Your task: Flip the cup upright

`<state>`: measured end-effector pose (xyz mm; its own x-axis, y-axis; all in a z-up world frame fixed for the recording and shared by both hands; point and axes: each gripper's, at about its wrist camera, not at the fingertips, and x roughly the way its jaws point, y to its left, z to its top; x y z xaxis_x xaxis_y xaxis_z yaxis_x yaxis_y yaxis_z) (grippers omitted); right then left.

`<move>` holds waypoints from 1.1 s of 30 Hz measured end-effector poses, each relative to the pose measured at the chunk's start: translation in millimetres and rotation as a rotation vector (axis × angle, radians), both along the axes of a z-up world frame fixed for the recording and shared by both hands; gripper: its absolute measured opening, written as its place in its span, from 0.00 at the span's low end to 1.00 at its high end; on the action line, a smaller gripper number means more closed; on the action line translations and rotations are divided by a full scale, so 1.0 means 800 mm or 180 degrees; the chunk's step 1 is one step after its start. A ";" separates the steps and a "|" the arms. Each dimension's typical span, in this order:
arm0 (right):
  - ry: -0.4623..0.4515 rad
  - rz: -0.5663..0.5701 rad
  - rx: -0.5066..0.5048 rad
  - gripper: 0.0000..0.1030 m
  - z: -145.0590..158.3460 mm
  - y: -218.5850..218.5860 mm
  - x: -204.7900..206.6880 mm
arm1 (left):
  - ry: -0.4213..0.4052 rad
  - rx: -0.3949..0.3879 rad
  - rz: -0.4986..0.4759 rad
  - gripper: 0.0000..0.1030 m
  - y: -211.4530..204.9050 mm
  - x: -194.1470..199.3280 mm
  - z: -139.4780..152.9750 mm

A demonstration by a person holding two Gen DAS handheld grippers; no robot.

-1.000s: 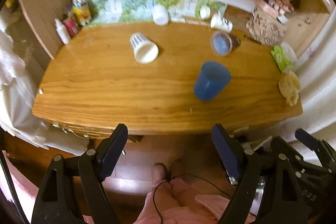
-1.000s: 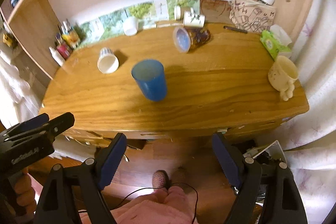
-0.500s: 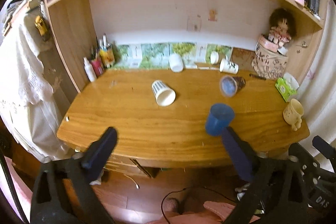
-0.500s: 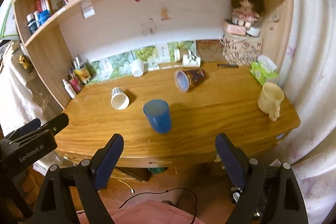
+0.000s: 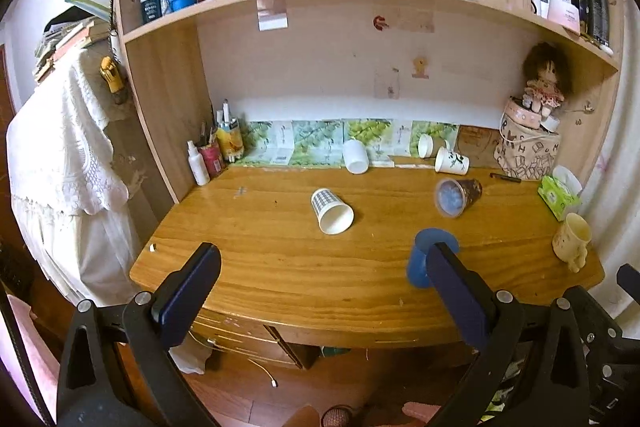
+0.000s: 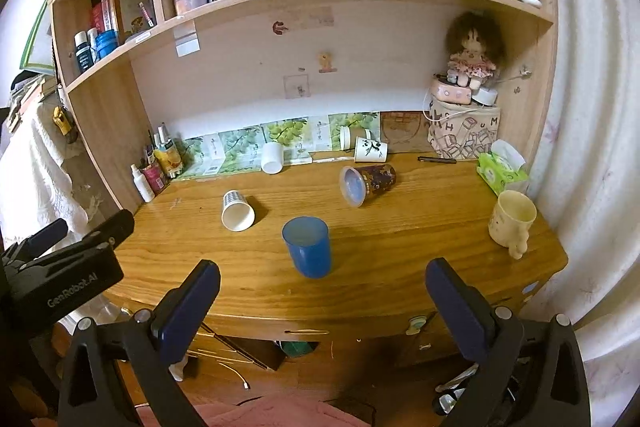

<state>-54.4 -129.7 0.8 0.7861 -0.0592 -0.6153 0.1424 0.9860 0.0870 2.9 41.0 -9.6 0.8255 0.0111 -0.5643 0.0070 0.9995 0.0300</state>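
Note:
A blue plastic cup (image 6: 308, 251) stands upright near the desk's front edge; in the left wrist view the blue cup (image 5: 420, 259) is partly hidden by my right finger. A white paper cup (image 5: 331, 211) (image 6: 237, 211) lies on its side at centre left. A dark patterned cup (image 5: 456, 195) (image 6: 366, 183) lies on its side behind the blue one. My left gripper (image 5: 320, 283) and my right gripper (image 6: 320, 291) are both open and empty, held in front of and below the desk edge.
A cream mug (image 6: 512, 219) stands at the desk's right end beside a green tissue pack (image 6: 502, 171). More paper cups (image 6: 370, 150), bottles (image 6: 154, 171) and a doll on a box (image 6: 464, 131) line the back. Bookshelves hang above the wooden desk (image 6: 400, 267).
Both grippers have drawn back and tilted up from the desk, so the shelves have come into view. The cups have not moved.

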 end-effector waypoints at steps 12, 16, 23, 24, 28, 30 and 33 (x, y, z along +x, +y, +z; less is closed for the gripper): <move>-0.0040 -0.0024 0.0042 1.00 0.001 -0.006 0.001 | -0.0070 0.0080 -0.0015 1.00 -0.006 0.001 0.002; -0.0028 -0.0015 0.0038 1.00 0.000 -0.005 0.004 | -0.0060 0.0074 -0.0051 1.00 -0.007 0.005 0.001; 0.0053 -0.0017 0.0036 1.00 -0.003 -0.006 0.015 | -0.0046 0.0073 -0.0061 1.00 -0.006 0.009 0.001; 0.0061 -0.0014 0.0027 1.00 -0.003 -0.006 0.017 | -0.0039 0.0072 -0.0061 1.00 -0.005 0.010 0.000; 0.0108 0.0003 0.0009 1.00 -0.004 -0.004 0.022 | -0.0033 0.0069 -0.0059 1.00 -0.004 0.012 0.000; 0.0135 0.0007 0.0000 1.00 -0.005 -0.004 0.024 | -0.0032 0.0068 -0.0069 1.00 -0.004 0.012 0.000; 0.0164 0.0007 -0.0016 1.00 -0.006 -0.003 0.027 | -0.0032 0.0072 -0.0087 1.00 -0.005 0.015 -0.001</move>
